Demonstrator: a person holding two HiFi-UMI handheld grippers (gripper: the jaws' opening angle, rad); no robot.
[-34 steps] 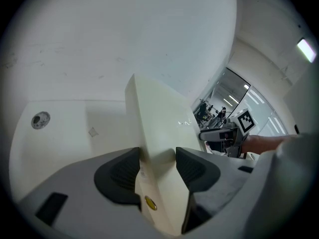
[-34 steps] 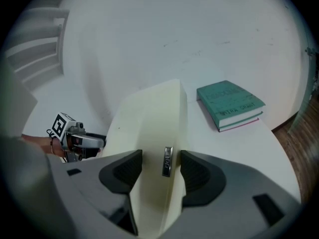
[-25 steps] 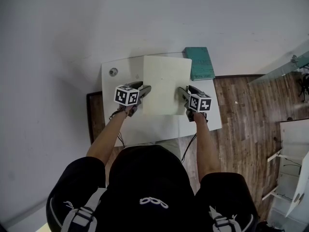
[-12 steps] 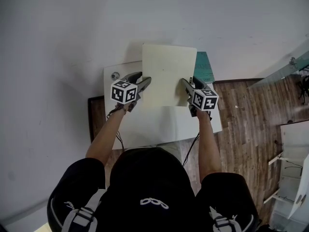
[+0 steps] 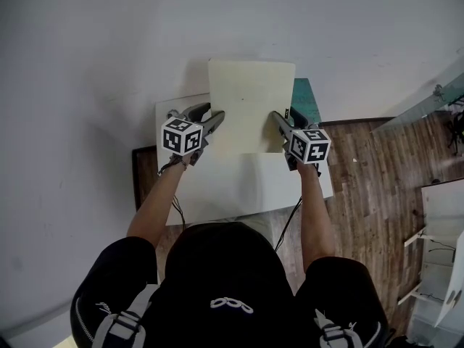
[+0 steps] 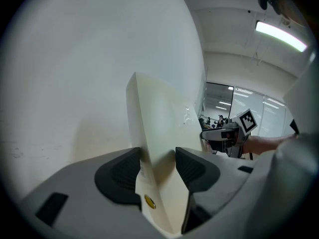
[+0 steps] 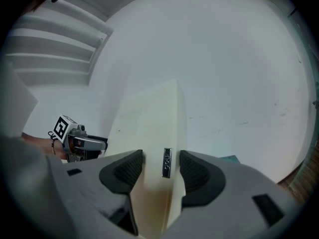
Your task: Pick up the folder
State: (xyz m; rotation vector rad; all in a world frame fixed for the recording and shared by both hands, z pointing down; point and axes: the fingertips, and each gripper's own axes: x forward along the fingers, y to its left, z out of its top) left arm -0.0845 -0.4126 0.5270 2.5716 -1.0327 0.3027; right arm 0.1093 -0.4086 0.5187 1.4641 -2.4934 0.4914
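Observation:
The cream folder (image 5: 250, 107) hangs in the air above the white table (image 5: 239, 187), held by its two side edges. My left gripper (image 5: 215, 120) is shut on its left edge, and my right gripper (image 5: 279, 122) is shut on its right edge. In the left gripper view the folder (image 6: 157, 128) stands edge-on between the dark pads of the left gripper (image 6: 158, 159), with the right gripper (image 6: 224, 136) visible beyond it. In the right gripper view the folder (image 7: 154, 118), with a small metal clip on its edge, fills the gap of the right gripper (image 7: 161, 163); the left gripper (image 7: 79, 142) shows at the far side.
A teal book (image 5: 308, 100) lies at the table's back right corner, partly behind the folder. A small round object (image 5: 172, 113) sits at the back left, by the left gripper. The white wall runs close behind the table. Wooden floor (image 5: 377, 187) lies to the right.
Both grippers have risen together with the folder between them. The folder has come up off the table and now covers more of the teal book and the wall behind.

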